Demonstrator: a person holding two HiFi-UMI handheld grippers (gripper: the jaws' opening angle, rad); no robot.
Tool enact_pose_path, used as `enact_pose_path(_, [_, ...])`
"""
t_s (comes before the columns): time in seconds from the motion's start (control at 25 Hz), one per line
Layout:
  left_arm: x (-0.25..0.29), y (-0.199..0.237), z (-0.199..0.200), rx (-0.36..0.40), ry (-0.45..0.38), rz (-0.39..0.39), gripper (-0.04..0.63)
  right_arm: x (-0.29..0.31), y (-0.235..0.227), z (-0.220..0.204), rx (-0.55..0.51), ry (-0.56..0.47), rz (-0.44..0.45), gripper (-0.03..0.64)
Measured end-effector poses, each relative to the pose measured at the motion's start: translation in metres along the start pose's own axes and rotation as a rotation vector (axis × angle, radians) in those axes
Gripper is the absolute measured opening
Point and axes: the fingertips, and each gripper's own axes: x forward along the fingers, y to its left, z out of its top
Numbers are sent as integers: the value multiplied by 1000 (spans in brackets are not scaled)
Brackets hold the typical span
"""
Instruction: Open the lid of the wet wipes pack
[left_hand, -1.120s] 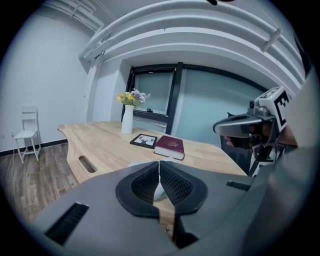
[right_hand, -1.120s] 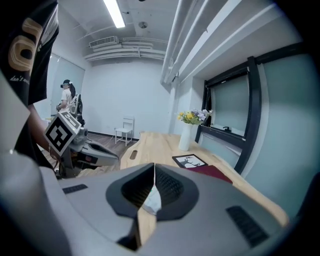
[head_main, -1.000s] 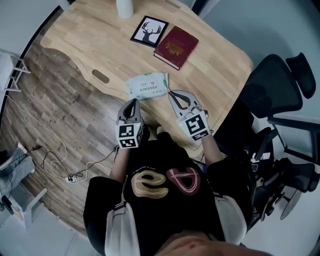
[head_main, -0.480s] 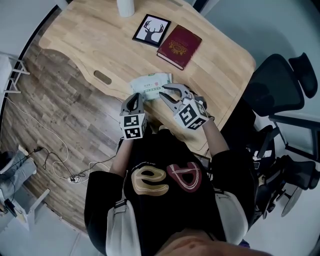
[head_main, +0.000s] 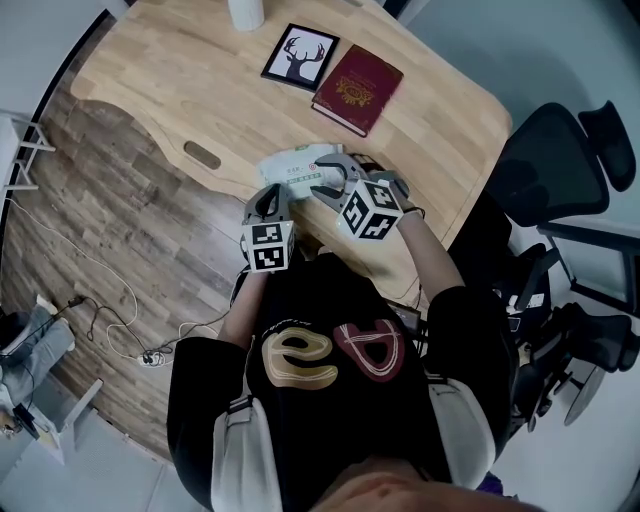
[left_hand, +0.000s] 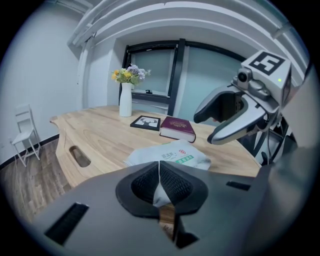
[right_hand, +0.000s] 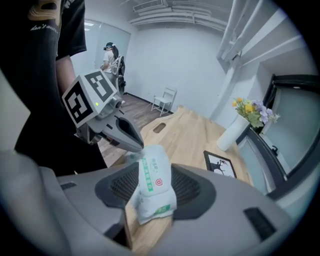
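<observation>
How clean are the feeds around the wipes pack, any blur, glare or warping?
Head view: even light, sharp, fisheye bends the table edge. Left gripper view: wet wipes pack sharp, corners vignetted black. Right gripper view: pack slightly soft up close, no glare.

A soft white plastic wet wipes pack (head_main: 298, 168), printed with a green strip and a small red emblem, lies printed face up and slightly rumpled on the light wooden table (head_main: 180, 80). It sits close to the table's near edge, its near corner clamped in the left gripper (head_main: 271, 196).
</observation>
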Motion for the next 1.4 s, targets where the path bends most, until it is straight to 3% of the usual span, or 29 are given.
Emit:
enact_pose_path(0.48, [15, -7, -23, 35, 104, -34, 18, 37, 10, -16, -102, 134, 127, 249])
enact_pose_path(0.64, [18, -5, -23, 44, 111, -27, 18, 48, 11, -18, -119, 153, 151, 279])
enact_pose_path(1.4, [15, -6, -20, 12, 108, -65, 18, 76, 19, -30, -288, 263, 203, 279])
